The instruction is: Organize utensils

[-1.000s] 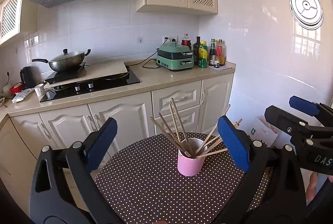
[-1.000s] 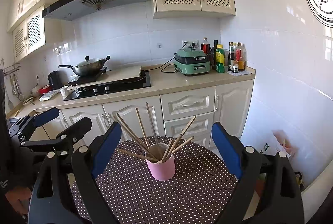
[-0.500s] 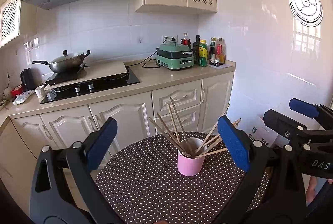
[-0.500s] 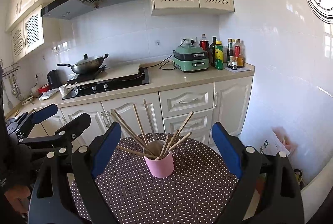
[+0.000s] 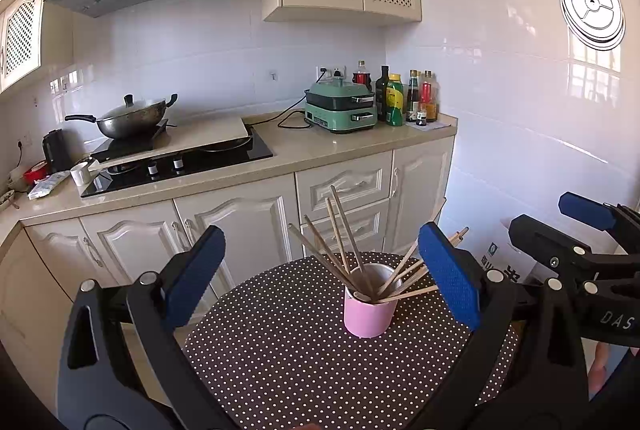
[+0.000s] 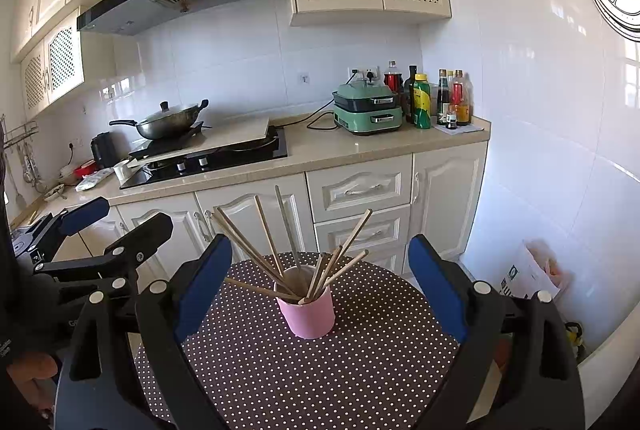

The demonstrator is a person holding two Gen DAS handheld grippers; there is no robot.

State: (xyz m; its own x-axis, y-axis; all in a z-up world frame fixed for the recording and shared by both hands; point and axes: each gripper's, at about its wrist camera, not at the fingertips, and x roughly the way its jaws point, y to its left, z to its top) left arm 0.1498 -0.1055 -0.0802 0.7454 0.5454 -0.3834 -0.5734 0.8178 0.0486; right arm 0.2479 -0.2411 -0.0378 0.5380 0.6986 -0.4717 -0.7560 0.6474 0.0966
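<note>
Apparently the sorting is done or unstarted: wooden chopsticks stand splayed in the pink cylindrical cup on the polka-dot round table. Left gripper and right gripper hover wide, empty; next, gather stray sticks upright.

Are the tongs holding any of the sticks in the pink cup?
No. Both the left tongs and the right tongs are open and empty; the chopsticks stand in the pink cup.

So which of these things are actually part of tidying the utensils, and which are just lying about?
Part of the job:
chopsticks
pink cup
polka-dot table

Just lying about:
wok
green cooker
bottles
kettle
</note>
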